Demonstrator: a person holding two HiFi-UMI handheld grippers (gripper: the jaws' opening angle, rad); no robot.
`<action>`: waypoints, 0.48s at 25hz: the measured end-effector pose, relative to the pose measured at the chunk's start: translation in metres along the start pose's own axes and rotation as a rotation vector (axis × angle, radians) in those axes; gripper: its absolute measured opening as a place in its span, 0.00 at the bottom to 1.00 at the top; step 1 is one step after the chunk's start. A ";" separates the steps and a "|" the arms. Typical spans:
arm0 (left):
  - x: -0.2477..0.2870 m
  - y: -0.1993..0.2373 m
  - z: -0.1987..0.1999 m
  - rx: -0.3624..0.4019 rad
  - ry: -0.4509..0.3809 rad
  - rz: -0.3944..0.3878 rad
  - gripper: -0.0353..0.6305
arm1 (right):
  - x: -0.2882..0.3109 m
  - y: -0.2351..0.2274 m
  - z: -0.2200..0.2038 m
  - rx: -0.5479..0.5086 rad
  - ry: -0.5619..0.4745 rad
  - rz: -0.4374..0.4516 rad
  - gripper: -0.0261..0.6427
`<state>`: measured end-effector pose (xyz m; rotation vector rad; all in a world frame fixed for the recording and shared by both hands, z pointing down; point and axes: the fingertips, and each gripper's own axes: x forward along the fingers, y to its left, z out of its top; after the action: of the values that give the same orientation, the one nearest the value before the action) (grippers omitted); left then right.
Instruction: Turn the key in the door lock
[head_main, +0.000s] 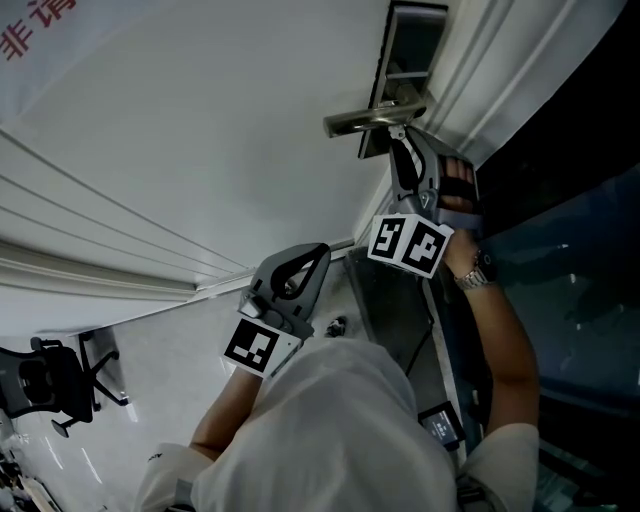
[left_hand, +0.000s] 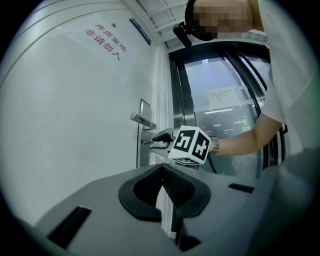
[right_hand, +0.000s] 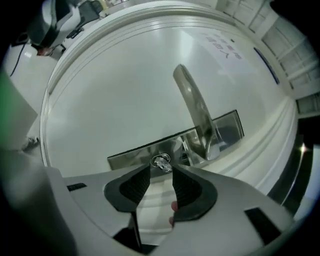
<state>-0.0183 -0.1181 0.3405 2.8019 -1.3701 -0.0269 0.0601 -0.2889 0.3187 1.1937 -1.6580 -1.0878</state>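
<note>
Right gripper (right_hand: 161, 171): jaws spread wide, one dark ribbed pad on either side of the key (right_hand: 161, 162). The pads stand clear of the key and nothing is pinched. The gripper is brought up close to the white door (head_main: 200, 130), just below the lever handle (right_hand: 195, 107).

Key: seated in the round cylinder of the metal lock plate (right_hand: 135, 156), its bow projecting towards the gripper's camera, level with the jaw tips and roughly midway between them. The lever handle springs from the same plate, beside the cylinder, and runs away across the door face.

Left gripper (left_hand: 161, 169): jaw tips pressed together, only a thin slit showing lower down between the pads – nothing between them. In the head view it is held near the person's body, well apart from the lock, and it points across at the door edge and the right gripper.

Surroundings: the right gripper's marker cube (head_main: 408, 243) sits at the hand, with a metal wristwatch (head_main: 478, 272) on the wrist behind it. Red characters (left_hand: 106, 39) are printed high on the door. A dark-framed glass panel (left_hand: 220, 100) adjoins the door on the lock side. An office chair (head_main: 50, 385) stands on the pale floor at the lower left of the head view – well away from the door
</note>
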 end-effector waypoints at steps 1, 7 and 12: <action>0.000 0.001 0.000 -0.001 0.002 0.001 0.06 | 0.000 -0.001 0.002 -0.038 -0.006 -0.016 0.24; -0.003 0.009 -0.009 -0.005 0.029 0.006 0.06 | 0.009 0.000 0.008 -0.177 -0.014 -0.029 0.23; 0.000 0.013 -0.007 -0.019 0.019 0.008 0.06 | 0.014 0.001 0.011 -0.188 -0.017 -0.046 0.20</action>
<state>-0.0287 -0.1261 0.3476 2.7736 -1.3696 -0.0129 0.0462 -0.3002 0.3180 1.1077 -1.5104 -1.2562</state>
